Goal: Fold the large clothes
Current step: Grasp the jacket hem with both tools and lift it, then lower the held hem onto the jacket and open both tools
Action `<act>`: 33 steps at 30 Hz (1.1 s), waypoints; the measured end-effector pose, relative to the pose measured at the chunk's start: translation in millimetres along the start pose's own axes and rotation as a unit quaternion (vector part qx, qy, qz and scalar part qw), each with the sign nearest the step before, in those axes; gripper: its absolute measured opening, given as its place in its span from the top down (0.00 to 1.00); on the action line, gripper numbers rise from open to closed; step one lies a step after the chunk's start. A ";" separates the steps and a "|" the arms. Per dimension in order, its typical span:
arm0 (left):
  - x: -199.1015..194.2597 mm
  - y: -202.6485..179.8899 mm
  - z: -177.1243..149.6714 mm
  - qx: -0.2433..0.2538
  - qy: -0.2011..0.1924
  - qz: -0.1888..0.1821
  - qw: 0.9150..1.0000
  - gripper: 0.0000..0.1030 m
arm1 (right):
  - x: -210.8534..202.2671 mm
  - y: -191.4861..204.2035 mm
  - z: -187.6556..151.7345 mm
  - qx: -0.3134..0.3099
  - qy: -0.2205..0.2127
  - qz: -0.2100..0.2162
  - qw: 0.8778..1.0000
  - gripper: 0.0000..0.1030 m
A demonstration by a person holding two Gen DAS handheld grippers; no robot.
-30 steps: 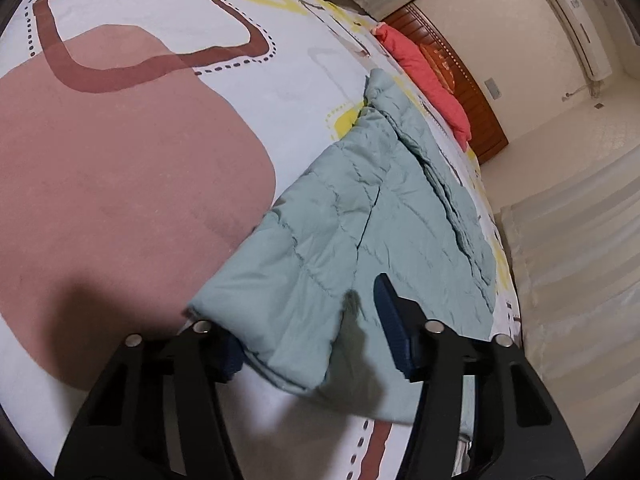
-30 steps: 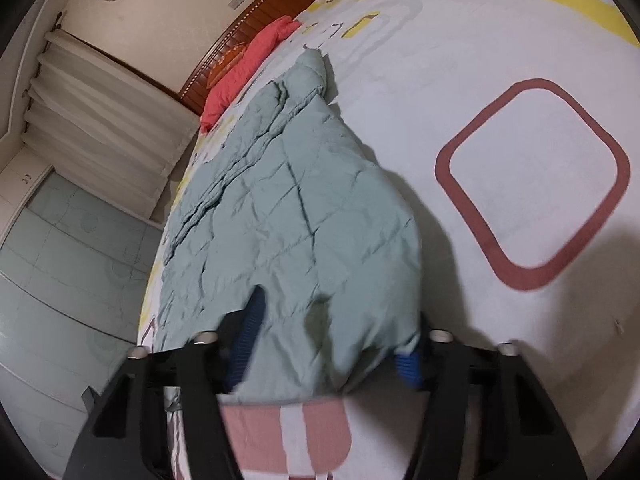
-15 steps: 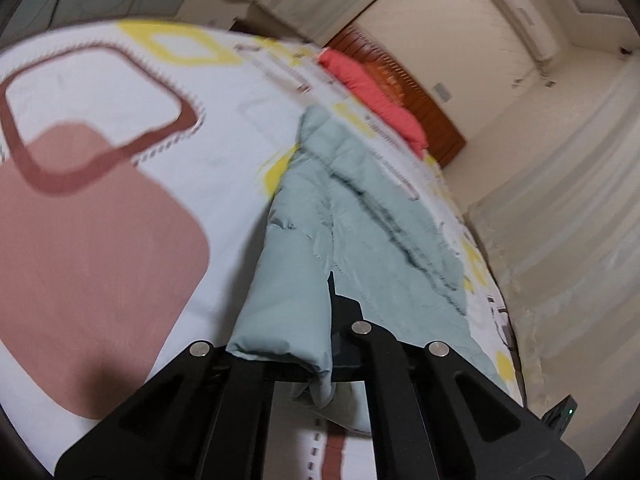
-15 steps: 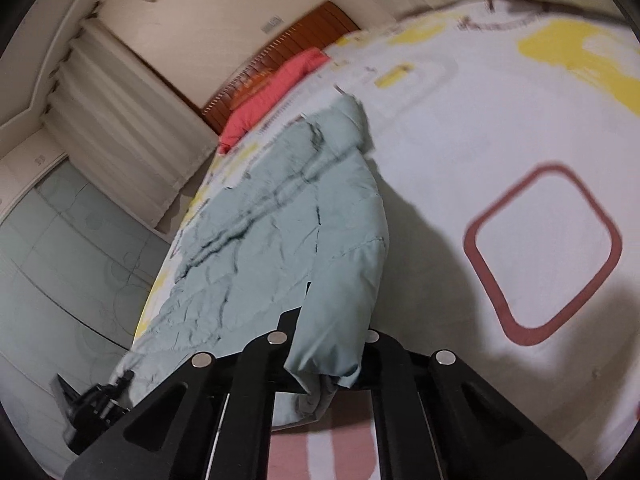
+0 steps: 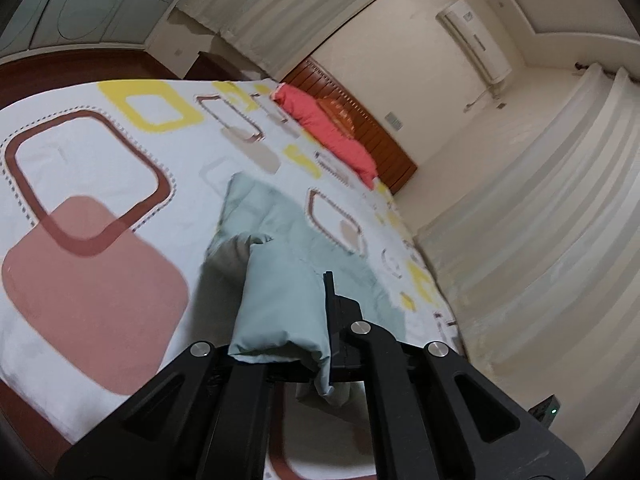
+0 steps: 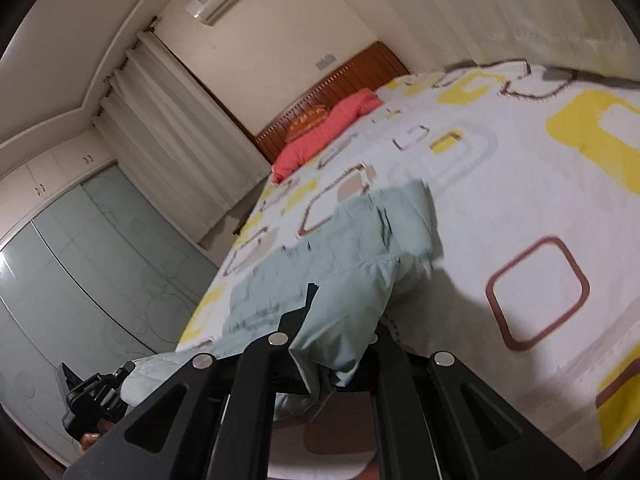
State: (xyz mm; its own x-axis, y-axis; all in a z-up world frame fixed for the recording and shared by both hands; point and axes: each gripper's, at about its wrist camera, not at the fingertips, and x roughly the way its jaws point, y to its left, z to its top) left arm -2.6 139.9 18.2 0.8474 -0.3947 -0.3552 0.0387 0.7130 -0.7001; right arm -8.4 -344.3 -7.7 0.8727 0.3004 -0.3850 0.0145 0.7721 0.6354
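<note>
A pale green quilted jacket (image 5: 280, 292) lies on a bed with a white patterned cover (image 5: 100, 168). My left gripper (image 5: 288, 344) is shut on the jacket's near edge and holds it lifted above the bed. My right gripper (image 6: 336, 344) is shut on the jacket (image 6: 348, 292) at its other near corner, also lifted. The far part of the jacket (image 6: 380, 220) still rests on the cover (image 6: 520, 184). The left gripper (image 6: 92, 400) shows at the lower left of the right wrist view.
A red pillow (image 5: 324, 128) lies against a wooden headboard (image 5: 368, 128) at the far end. Curtains (image 5: 540, 220) hang beside the bed. Glass wardrobe doors (image 6: 80, 280) stand on the other side. An air conditioner (image 5: 476, 40) is on the wall.
Both grippers closed on the jacket's near edge and lifted it up and back. The jacket's near half now hangs from the jaws and the view has tilted up toward the room.
</note>
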 end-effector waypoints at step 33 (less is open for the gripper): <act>351.3 46.8 94.6 0.085 0.071 0.169 0.979 0.98 | 321.0 -68.4 88.2 0.053 0.104 -0.086 0.990 0.94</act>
State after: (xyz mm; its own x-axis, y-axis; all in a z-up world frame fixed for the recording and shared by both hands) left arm 347.0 89.5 -80.7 0.7452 -0.1875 -0.6400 -0.1333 0.8984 -0.4185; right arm 313.8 -350.0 -115.7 0.7343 0.2874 -0.6150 0.2142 0.7616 0.6116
